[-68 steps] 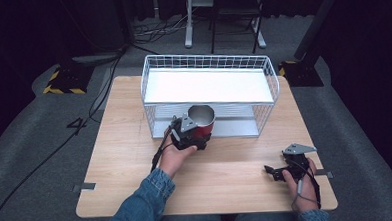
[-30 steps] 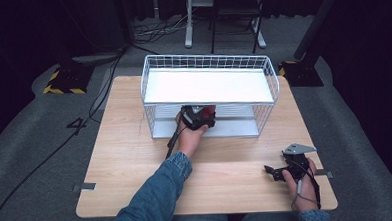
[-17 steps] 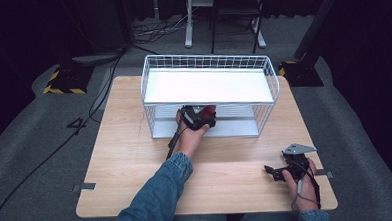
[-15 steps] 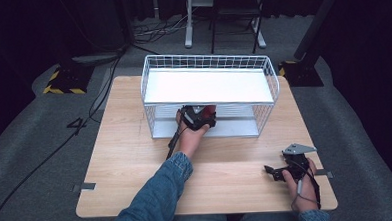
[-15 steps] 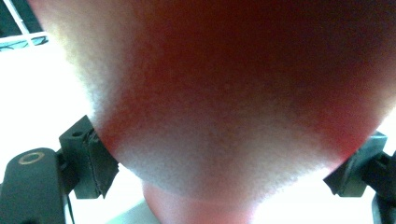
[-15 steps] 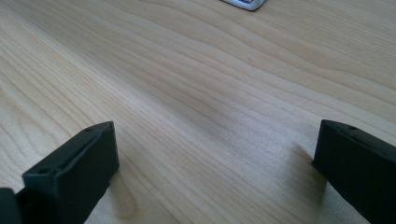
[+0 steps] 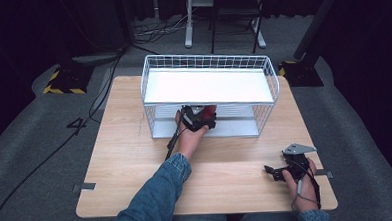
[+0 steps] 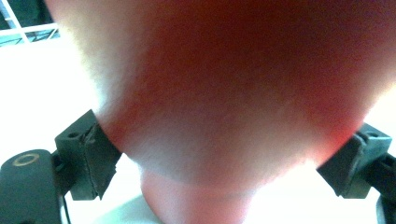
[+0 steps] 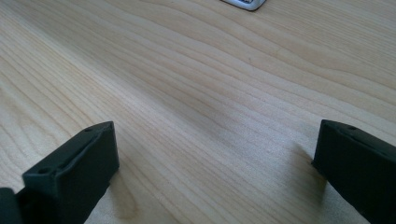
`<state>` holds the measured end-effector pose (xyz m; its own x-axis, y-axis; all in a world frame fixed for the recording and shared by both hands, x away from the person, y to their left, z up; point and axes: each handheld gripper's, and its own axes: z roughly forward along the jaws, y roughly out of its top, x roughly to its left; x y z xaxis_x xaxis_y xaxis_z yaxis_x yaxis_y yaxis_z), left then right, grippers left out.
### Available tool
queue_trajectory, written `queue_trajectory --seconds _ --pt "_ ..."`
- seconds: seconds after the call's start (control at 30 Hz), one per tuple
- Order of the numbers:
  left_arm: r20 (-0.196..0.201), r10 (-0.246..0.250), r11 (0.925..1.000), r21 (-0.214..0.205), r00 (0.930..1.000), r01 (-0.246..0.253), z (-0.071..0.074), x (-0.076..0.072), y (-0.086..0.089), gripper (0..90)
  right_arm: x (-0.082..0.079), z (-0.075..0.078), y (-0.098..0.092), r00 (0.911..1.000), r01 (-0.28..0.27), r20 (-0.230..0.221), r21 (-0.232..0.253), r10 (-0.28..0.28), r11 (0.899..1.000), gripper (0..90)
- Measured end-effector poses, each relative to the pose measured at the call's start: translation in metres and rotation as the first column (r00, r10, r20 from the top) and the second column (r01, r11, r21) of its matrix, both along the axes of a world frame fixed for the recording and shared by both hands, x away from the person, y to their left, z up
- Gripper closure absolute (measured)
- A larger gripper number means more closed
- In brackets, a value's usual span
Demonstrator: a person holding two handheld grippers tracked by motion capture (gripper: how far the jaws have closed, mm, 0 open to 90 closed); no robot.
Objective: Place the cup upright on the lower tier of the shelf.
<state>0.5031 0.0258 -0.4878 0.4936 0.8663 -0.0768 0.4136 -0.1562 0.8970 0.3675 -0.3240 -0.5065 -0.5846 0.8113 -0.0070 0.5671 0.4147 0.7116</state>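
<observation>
A: Left gripper [image 7: 200, 115] first. It's reaching into the lower level of the wire rack [image 7: 266, 82], under the white shelf [image 7: 208, 86], jaws clamped on a red mug [image 7: 208, 110].

B: Sure it's a mug?

A: Not fully. High view shows just a bit of red at the rack's front edge. In the left gripper view the mug [image 8: 224, 98] is a blurred red mass, glossy, paler near the bottom, narrowing to a small base. Both pads touch its sides, one left, one right. Jaws fairly wide because the body is wide.

B: Is it on the rack floor or lifted?

A: Can't tell. White surface around it, too blown out.

B: Right gripper?

A: Right gripper [image 7: 279, 171] sits low over the table [image 7: 126, 158] near the front right corner, well apart from the rack. Jaws spread wide, nothing between them; the right gripper view shows bare wood grain in the gap [image 9: 215, 154].

B: Anything else?

A: Denim sleeve [image 7: 158, 197] on the left arm. Grey plate [image 7: 298, 148] on top of the right gripper.
</observation>
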Motion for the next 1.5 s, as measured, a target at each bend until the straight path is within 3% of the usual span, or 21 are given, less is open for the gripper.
queue_trajectory --seconds 0.07,0.4,0.53,0.8,0.9,1.17,1.37,1.4,1.5 --pt "-0.003 -0.048 0.9989 -0.005 0.9989 0.048 0.000 -0.003 0.002 13.1 0.000 0.000 0.000 1.0000 0.000 0.000 0.000 0.000 1.000 0.2" --pt "-0.018 -0.050 0.9984 -0.028 0.9986 0.049 0.000 -0.014 0.008 14.3 0.000 0.000 0.000 1.0000 0.000 0.000 0.000 0.000 1.000 0.2" --pt "-0.037 -0.067 0.9977 -0.015 0.9971 0.067 0.001 -0.020 0.012 14.4 0.000 0.000 0.000 1.0000 -0.001 -0.001 0.001 0.001 1.000 0.2" --pt "-0.029 -0.126 0.9914 -0.041 0.9916 0.124 0.004 -0.037 0.023 14.7 0.000 0.000 0.000 1.0000 0.000 0.000 0.000 0.000 1.000 0.3" --pt "-0.031 -0.133 0.9908 -0.029 0.9906 0.132 0.005 -0.042 0.027 14.7 0.000 0.000 0.000 1.0000 0.000 0.000 0.000 0.000 1.000 0.2" --pt "-0.016 -0.162 0.9856 -0.052 0.9867 0.161 0.018 -0.064 0.045 14.7 0.000 0.000 0.000 1.0000 0.000 0.000 0.000 0.000 1.000 0.2" --pt "0.002 -0.200 0.9778 -0.062 0.9797 0.200 0.030 -0.080 0.055 14.7 0.000 0.000 0.000 1.0000 0.000 -0.001 0.000 0.000 1.000 0.3" --pt "0.003 -0.225 0.9728 -0.057 0.9744 0.225 0.033 -0.085 0.060 14.7 0.000 0.000 0.000 1.0000 0.000 -0.001 0.000 0.000 1.000 0.2" --pt "0.011 -0.230 0.9713 -0.061 0.9732 0.230 0.036 -0.090 0.064 14.7 0.000 0.000 0.000 1.0000 -0.001 -0.001 0.001 0.001 1.000 0.3"
